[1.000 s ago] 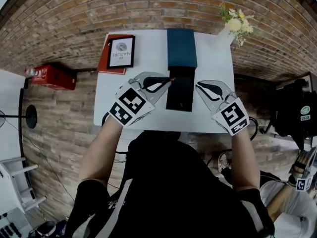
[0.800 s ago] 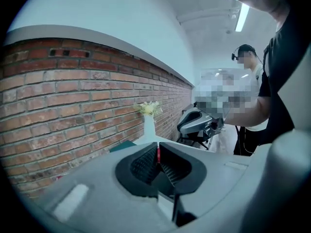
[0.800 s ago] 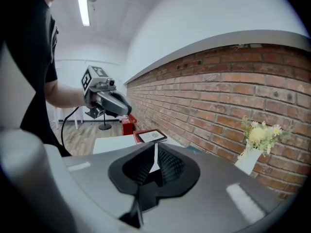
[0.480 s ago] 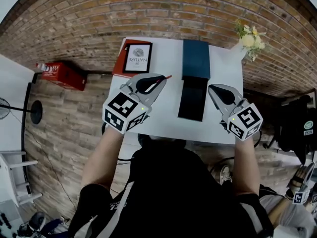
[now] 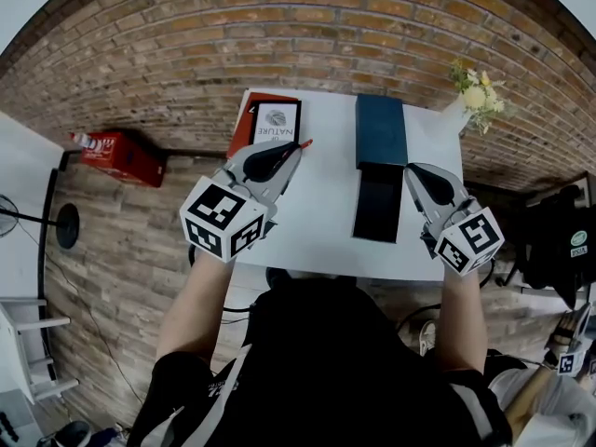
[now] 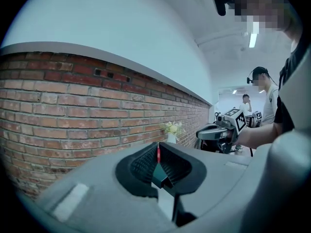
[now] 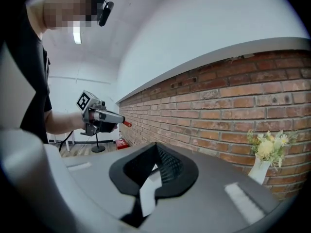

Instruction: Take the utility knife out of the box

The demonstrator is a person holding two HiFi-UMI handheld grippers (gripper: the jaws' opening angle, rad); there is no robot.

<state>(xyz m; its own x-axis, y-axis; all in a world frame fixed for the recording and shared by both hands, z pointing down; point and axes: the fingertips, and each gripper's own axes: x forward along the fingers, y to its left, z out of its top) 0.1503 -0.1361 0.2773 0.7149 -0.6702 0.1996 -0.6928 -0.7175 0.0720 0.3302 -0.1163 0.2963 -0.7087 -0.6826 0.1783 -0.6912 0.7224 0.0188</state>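
Observation:
The utility knife (image 5: pixel 304 144) is a thin dark tool with a red tip. My left gripper (image 5: pixel 296 149) is shut on it, up in the air over the left half of the white table (image 5: pixel 317 236). In the left gripper view the red tip (image 6: pixel 158 153) pokes out between the closed pads, aimed at the brick wall. The box lies to the right: a dark blue lid (image 5: pixel 380 130) and a black tray (image 5: pixel 378 203). My right gripper (image 5: pixel 413 169) hovers just right of the tray. Its jaws (image 7: pixel 155 147) are closed with nothing between them.
A red book with a white framed card (image 5: pixel 277 124) lies at the table's far left corner. A white vase of yellow flowers (image 5: pixel 470 89) stands at the far right corner. A red case (image 5: pixel 119 149) sits on the floor to the left. Other people stand in the background (image 6: pixel 265 103).
Both grippers have risen off the table. The left one carried the knife leftward, away from the box; the right one drifted slightly right. Both stayed shut.

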